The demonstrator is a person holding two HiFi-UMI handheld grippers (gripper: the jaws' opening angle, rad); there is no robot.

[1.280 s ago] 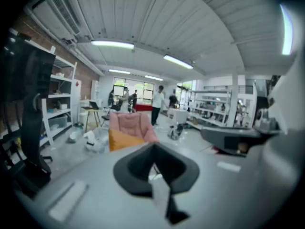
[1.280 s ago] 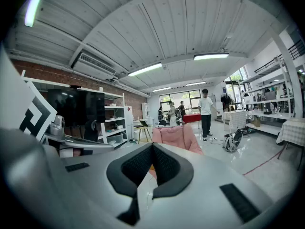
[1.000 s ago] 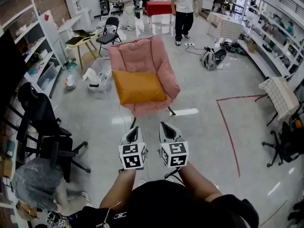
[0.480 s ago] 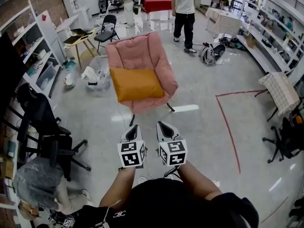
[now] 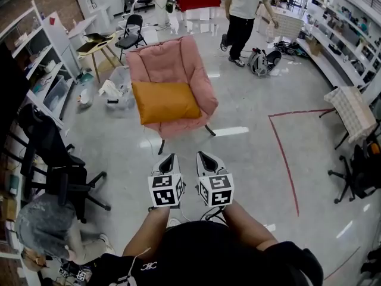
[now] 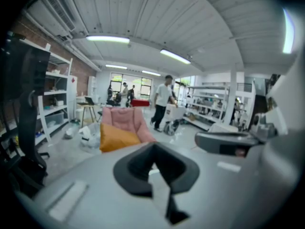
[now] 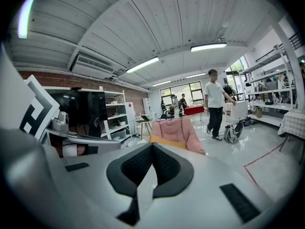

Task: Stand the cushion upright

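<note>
I judge this to be the approach step: the orange cushion (image 5: 165, 102) lies flat across the seat of the pink armchair (image 5: 178, 55), its broad face turned up rather than propped on the backrest, and I am well short of it with open floor (image 5: 238, 159) between us

Both tools are empty. The left gripper (image 5: 169, 159) has its jaws pressed together with nothing in them, and the right gripper (image 5: 203, 158) looks the same, tips meeting on nothing. They sit side by side, aimed at the chair

Next I expect to need to close the gap, spread both pairs of jaws, and take the cushion by its near or side edges so I can tip it up against the backrest. It looks soft and floppy, so one pinch may let it sag

Nothing stands directly in my path. A black office chair (image 5: 56, 171) is off to my left, a white bin with clutter (image 5: 116, 91) is just beside the armchair's left side, a red tape line (image 5: 287, 159) runs along the floor at right, and a person in a white shirt (image 5: 244, 8) walks behind the armchair near a bag (image 5: 262, 61)
</note>
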